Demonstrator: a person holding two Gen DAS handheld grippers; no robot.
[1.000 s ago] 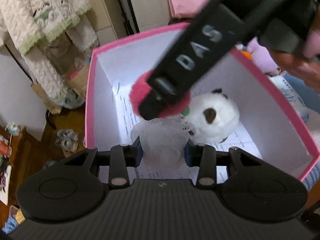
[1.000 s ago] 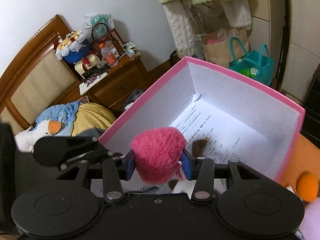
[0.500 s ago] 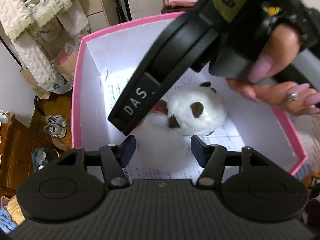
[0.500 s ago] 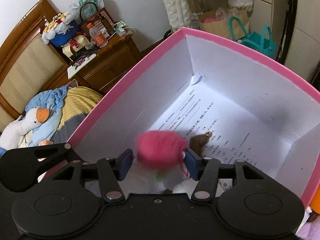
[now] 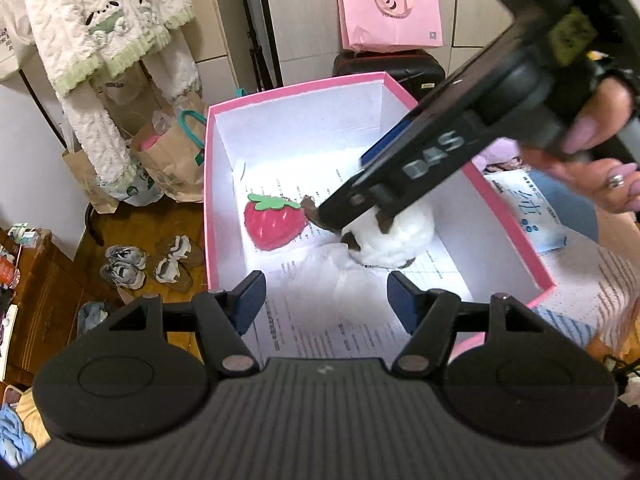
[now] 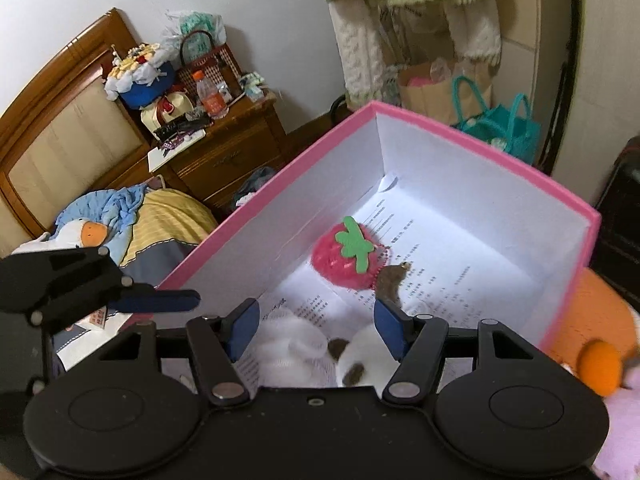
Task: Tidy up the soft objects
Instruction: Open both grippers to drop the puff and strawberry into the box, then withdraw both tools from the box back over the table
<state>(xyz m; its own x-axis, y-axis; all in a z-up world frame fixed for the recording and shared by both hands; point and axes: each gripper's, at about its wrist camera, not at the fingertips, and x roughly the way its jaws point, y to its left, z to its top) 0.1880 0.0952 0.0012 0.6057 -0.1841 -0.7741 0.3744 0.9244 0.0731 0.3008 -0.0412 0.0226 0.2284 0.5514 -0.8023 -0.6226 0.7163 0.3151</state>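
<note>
Three soft things are seen lying inside the pink box, on the printed sheet that lines its floor: a red strawberry plush near the left wall, a white plush with brown patches to its right, and a white filmy piece in front of them, nearest the left wrist camera. The left gripper is held above the box with its jaws opening, and nothing is pinched between them. The right gripper is likewise spread over the plush heap, no pad pressing on anything. This part of the tidying is judged done. Outside the box, an orange plush and a pale pink soft shape, too blurred to be named, are still to be put away, perhaps also the duck plush on the bed.
</note>
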